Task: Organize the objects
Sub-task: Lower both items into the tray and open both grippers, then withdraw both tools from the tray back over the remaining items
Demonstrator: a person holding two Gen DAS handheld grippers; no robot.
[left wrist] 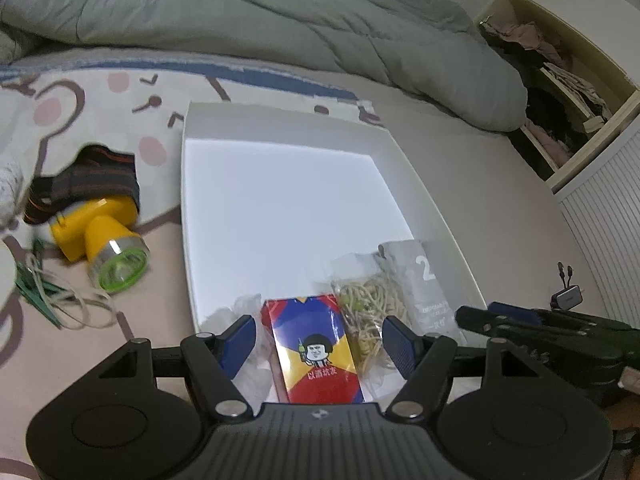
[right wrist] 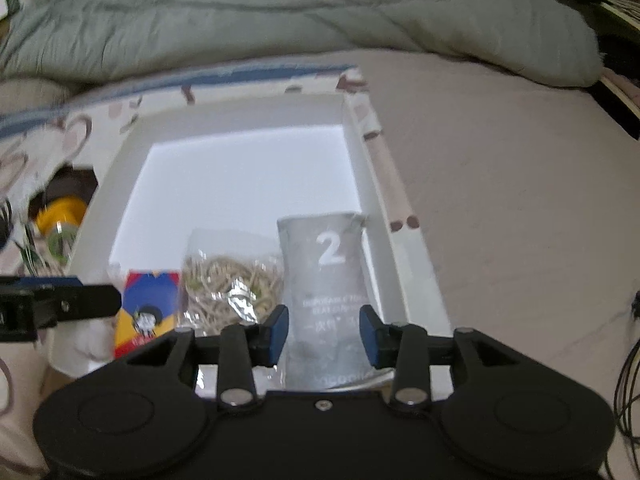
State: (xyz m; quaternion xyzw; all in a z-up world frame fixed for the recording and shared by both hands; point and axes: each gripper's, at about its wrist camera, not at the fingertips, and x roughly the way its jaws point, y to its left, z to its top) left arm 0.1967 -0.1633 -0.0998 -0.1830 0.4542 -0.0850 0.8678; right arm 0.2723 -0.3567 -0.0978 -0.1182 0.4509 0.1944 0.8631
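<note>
While both grippers, left gripper [left wrist: 318, 338] and right gripper [right wrist: 323, 330], hang open over the white cardboard box [left wrist: 420, 184], packing is partway; the yellow plastic headlamp [left wrist: 102, 236] on the bed needs picking up next.

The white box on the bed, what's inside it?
Inside the white box, along its near end: a red-and-blue cartoon carton, a clear bag of rubber bands, a grey packet marked 2 and crumpled clear plastic. The gripper bodies hide the nearest edge.

White box [left wrist: 280, 208] open beyond card box [left wrist: 316, 352], grey packet [right wrist: 326, 280].
</note>
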